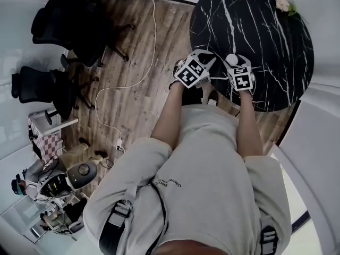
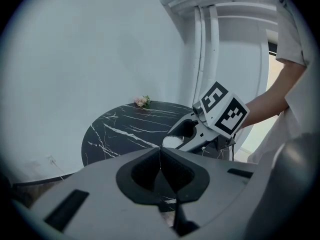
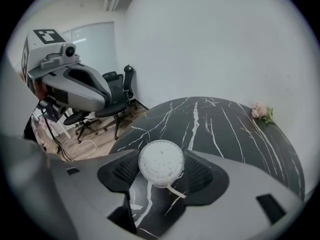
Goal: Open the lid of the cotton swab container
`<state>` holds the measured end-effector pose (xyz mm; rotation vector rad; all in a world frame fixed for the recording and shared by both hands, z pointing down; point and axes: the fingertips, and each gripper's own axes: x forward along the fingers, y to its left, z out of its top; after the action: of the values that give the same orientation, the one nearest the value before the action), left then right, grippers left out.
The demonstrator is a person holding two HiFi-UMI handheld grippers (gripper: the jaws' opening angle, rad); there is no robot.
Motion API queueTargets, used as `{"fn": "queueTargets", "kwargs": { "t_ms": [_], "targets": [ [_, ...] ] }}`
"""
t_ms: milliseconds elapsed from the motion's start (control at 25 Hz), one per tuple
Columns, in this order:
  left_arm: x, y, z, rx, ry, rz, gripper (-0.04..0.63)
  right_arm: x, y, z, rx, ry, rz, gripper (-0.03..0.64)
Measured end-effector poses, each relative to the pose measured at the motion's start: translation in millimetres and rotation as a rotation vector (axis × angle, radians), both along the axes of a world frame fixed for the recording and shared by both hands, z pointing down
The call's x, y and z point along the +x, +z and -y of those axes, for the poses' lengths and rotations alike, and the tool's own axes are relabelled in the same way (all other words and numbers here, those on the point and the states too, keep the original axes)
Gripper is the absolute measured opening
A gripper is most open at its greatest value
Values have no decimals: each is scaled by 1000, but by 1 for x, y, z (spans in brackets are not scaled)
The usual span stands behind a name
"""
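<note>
The right gripper (image 3: 161, 171) is clenched on the small round clear plastic cotton swab container (image 3: 161, 160), one ribbed dark pad against each side. In the right gripper view only the container's circular end shows, packed with white swab tips; its body is hidden behind that face, and whether a lid covers it cannot be told. A thin pale strip hangs from its lower edge, too small to identify.

The left gripper (image 2: 160, 165) is shut empty, its jaws meeting along a narrow seam. It hangs near the right gripper, apart from the container. From the left gripper view, the container is a white spot (image 2: 172, 141) under the right gripper's marker cube.

In the head view both grippers' jaws are largely hidden under their marker cubes, and the container (image 1: 231, 60) is only a white dot.

Both grippers hover over the near edge of the round black marble table with white veins (image 3: 225, 129), where a small pink flower (image 3: 261, 111) lies at the far rim. Beyond are black office chairs (image 1: 53, 20) and a white cable (image 1: 133, 81) on the wooden floor.
</note>
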<state>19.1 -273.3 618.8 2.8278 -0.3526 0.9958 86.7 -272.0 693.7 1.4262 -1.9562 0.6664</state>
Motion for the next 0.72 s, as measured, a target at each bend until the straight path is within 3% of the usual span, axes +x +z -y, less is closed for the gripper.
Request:
{"fn": "queueTargets", "kwargs": {
  "t_ms": [520, 720],
  "targets": [
    [2, -18, -22, 57, -110, -80, 23, -1, -70, -2, 63, -97, 87, 301],
    [-6, -23, -21, 84, -135, -58, 25, -5, -117, 8, 134, -72, 205, 301]
  ]
}}
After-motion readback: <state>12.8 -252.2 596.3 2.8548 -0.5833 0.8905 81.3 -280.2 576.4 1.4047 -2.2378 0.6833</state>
